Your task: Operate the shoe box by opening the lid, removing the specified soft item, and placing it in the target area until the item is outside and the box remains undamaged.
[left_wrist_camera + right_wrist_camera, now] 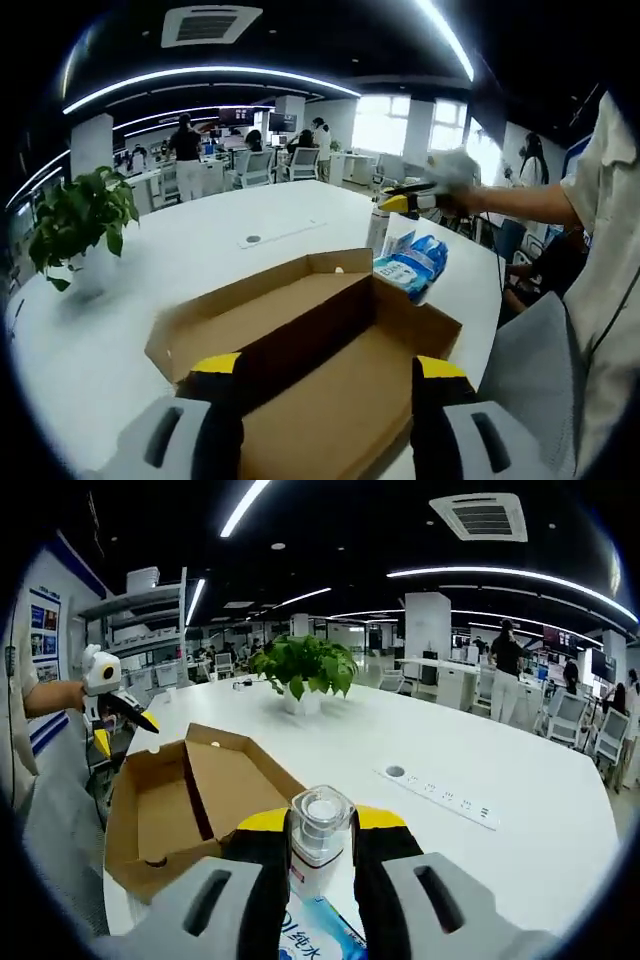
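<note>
Near the white table's (200, 240) edge, the open brown cardboard box (330, 340) sits emptied; the right gripper (320, 865) clamps a blue-white soft wipes pack (412, 262) for placing; the left gripper's (330, 375) jaws stand apart.

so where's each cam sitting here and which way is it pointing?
Left gripper view: rides on the left gripper, looking over the open cardboard box at the blue wipes pack; a sleeve and the right gripper enter from the right.
Right gripper view: rides on the right gripper, held either side of a clear-capped bottle, facing the plant; the left gripper shows at left.
Shared: box, white table, plant, wipes pack.
</note>
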